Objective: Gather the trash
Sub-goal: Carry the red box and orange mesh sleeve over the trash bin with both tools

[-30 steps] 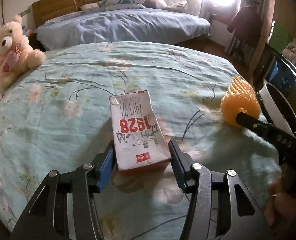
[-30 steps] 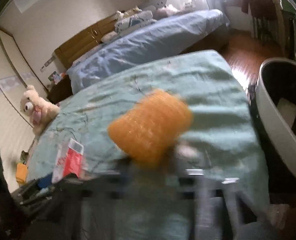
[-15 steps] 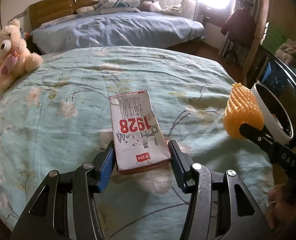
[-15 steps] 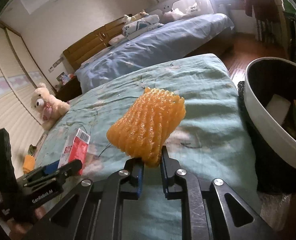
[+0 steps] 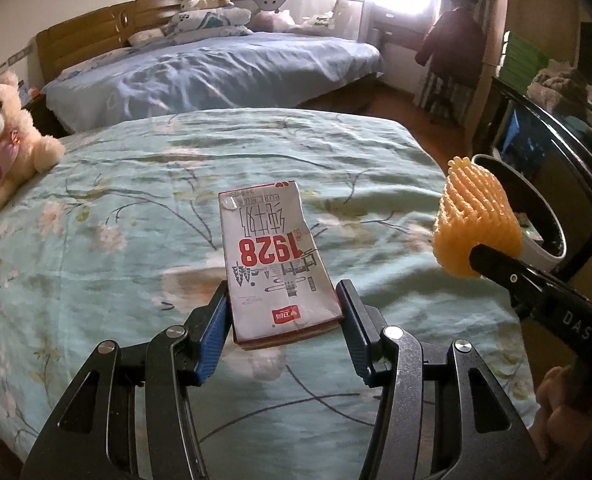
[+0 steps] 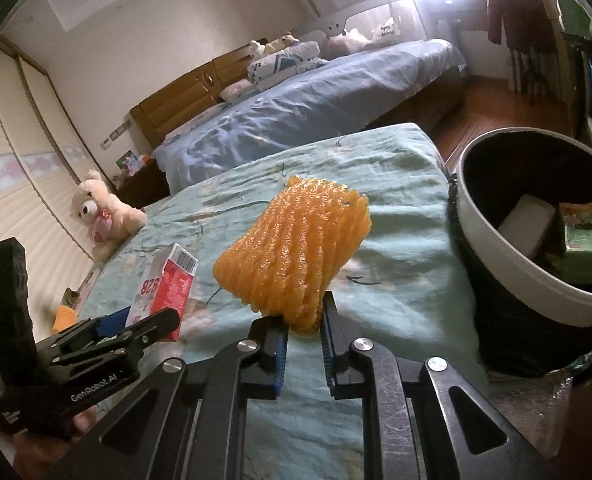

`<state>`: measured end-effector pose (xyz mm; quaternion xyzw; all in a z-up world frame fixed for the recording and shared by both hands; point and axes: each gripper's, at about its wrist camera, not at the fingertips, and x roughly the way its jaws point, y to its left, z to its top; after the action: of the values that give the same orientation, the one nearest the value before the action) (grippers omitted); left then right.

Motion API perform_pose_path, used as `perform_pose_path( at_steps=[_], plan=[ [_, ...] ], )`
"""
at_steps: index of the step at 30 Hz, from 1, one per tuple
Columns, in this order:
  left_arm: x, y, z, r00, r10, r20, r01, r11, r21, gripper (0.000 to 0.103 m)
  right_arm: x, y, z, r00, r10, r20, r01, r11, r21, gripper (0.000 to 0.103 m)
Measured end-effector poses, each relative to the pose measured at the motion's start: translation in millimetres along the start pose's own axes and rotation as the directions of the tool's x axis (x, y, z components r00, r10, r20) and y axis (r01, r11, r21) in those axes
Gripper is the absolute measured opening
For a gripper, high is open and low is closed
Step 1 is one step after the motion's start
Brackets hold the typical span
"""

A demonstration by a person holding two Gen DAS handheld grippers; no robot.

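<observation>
A white and red milk carton (image 5: 274,256) marked 1928 hangs a little above the teal bed cover, with my left gripper (image 5: 282,292) shut on its near end. In the right wrist view the carton (image 6: 168,284) shows at the left, still in that gripper (image 6: 136,324). My right gripper (image 6: 303,314) is shut on the lower edge of an orange foam fruit net (image 6: 296,248), which it holds up over the bed's right side. From the left wrist view the net (image 5: 475,224) sits just in front of the bin (image 5: 537,246).
The white-rimmed bin (image 6: 491,248) with a black liner stands off the bed's right edge and holds a white block (image 6: 527,220) and a green packet (image 6: 583,236). A teddy bear (image 5: 4,140) sits at the bed's left edge. A blue bed (image 5: 216,76) lies behind.
Both grippers have risen and shifted with their loads. The carton has lifted clear of the cover. The net has moved nearer the bin, and the right view has sharpened from blur.
</observation>
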<state>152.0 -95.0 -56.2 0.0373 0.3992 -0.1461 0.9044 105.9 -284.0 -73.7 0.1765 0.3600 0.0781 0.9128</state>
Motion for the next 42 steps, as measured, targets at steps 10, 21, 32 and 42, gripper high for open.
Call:
perform_pose_path(
  at_steps=[10,21,32,42],
  plan=[
    [-5,-15,1,1.0,-0.02,0.006,0.02,0.999,0.027,0.051,-16,-8,-4,1.0,-0.012,0.019,0.011,1.0,0.005,0.015],
    [-7,-28,1,0.998,-0.068,0.002,0.068,0.997,0.039,0.051,-30,-24,-7,0.999,-0.031,0.036,0.029,0.999,0.032,0.015],
    [-5,-44,2,0.996,-0.086,-0.009,0.086,0.993,0.078,0.051,-38,-29,-9,0.998,-0.041,0.051,0.039,0.999,0.036,0.015],
    [-7,-81,10,0.991,-0.135,0.0,0.133,0.979,0.154,0.051,-53,-45,-9,0.994,-0.083,0.071,0.079,0.996,0.05,0.015]
  ],
)
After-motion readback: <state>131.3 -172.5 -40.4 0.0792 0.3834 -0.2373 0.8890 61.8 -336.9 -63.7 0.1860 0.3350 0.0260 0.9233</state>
